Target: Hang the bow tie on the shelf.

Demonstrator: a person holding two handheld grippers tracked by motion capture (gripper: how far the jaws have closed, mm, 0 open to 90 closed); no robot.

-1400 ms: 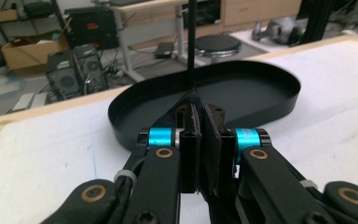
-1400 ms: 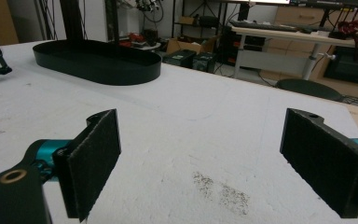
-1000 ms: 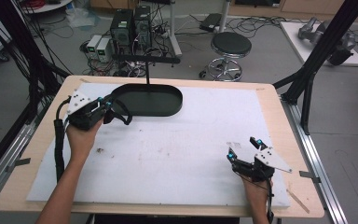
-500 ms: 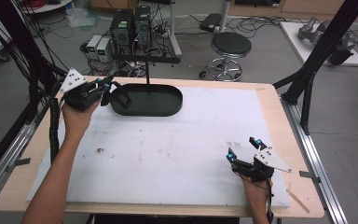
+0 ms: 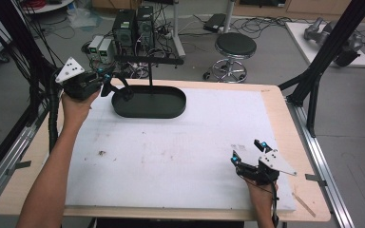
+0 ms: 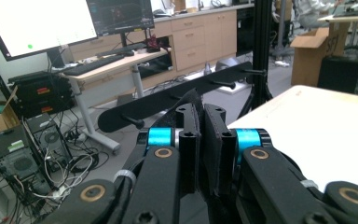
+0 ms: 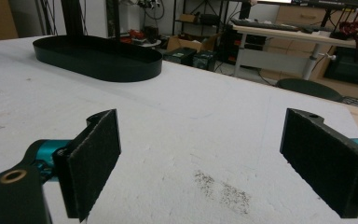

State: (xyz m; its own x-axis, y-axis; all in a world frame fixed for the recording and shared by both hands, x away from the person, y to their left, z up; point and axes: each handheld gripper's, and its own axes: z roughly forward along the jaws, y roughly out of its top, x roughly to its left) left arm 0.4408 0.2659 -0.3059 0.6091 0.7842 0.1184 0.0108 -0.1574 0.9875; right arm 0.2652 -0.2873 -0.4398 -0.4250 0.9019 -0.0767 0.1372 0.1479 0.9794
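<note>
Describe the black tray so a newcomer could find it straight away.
Start at the white foam sheet covering the table. At its far edge, left of centre, sits the black tray: oval, shallow-walled, empty, with a thin black post rising behind it. It is the sheet's sole dark object.

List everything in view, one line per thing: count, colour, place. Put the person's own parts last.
table: one, light wood, under the sheet.
foam sheet: one, white, covers the tabletop.
oval tray: one, black, far left of the sheet.
rack bar with pegs: one, black, above the tray.
stool: one, black seat, floor beyond the table.
computer towers: two, dark, floor behind the table.
left hand-held gripper: one, black, raised at the tray's left end, jaws closed.
right hand-held gripper: one, black, near right on the sheet, jaws open.
</note>
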